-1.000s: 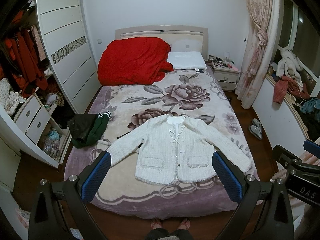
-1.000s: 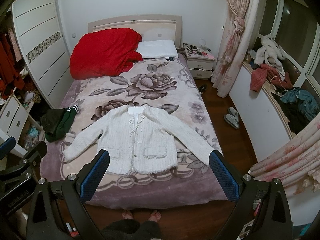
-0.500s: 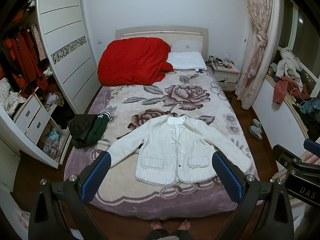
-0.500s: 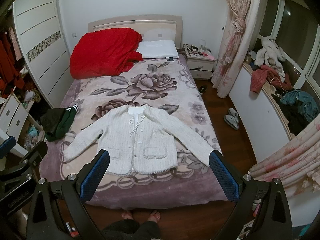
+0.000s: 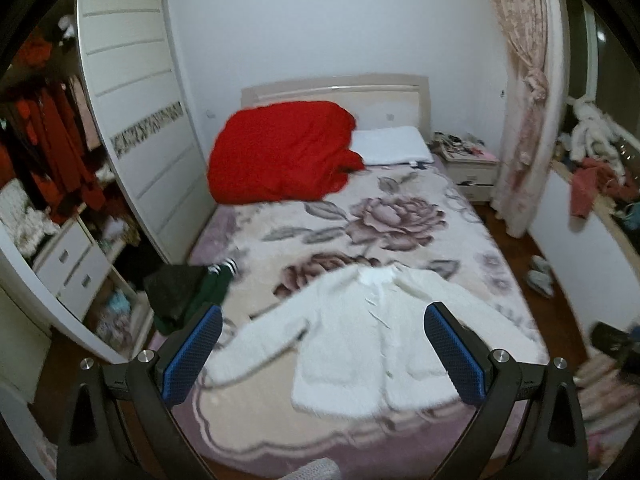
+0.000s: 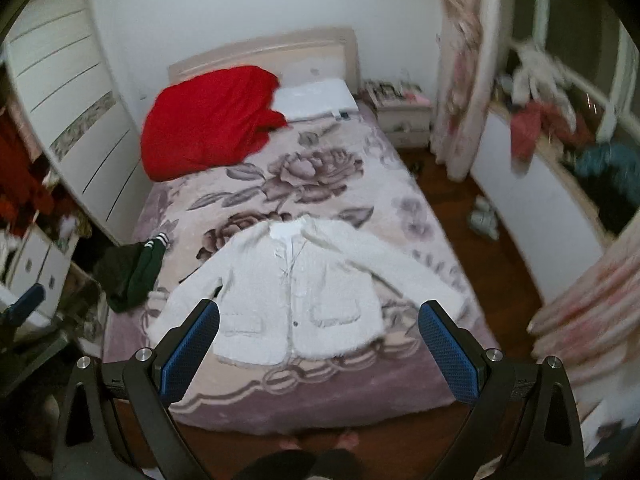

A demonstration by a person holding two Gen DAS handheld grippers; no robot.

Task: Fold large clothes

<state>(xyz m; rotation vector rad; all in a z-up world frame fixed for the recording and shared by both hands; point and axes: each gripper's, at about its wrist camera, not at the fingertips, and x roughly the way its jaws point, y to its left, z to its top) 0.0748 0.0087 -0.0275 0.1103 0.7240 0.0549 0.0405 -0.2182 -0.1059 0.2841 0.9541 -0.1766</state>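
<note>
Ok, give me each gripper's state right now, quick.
Left gripper: open, holding nothing, above the fluffy white cardigan laid flat on the floral bed blanket.
Right gripper: open, holding nothing, above the same cardigan.

We count one bed [image 6: 256,396], one white jacket [image 6: 304,292], one red quilt [image 6: 208,120], one pillow [image 6: 316,98], one dark green garment [image 6: 136,276], one nightstand [image 6: 404,120], two slippers [image 6: 484,218] and two tongs, left [image 5: 322,354] and right [image 6: 319,350].

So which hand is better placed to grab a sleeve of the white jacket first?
Probably the left gripper: open, with the white jacket and its left sleeve between its fingers. The right gripper, open too, frames the body instead.
</note>
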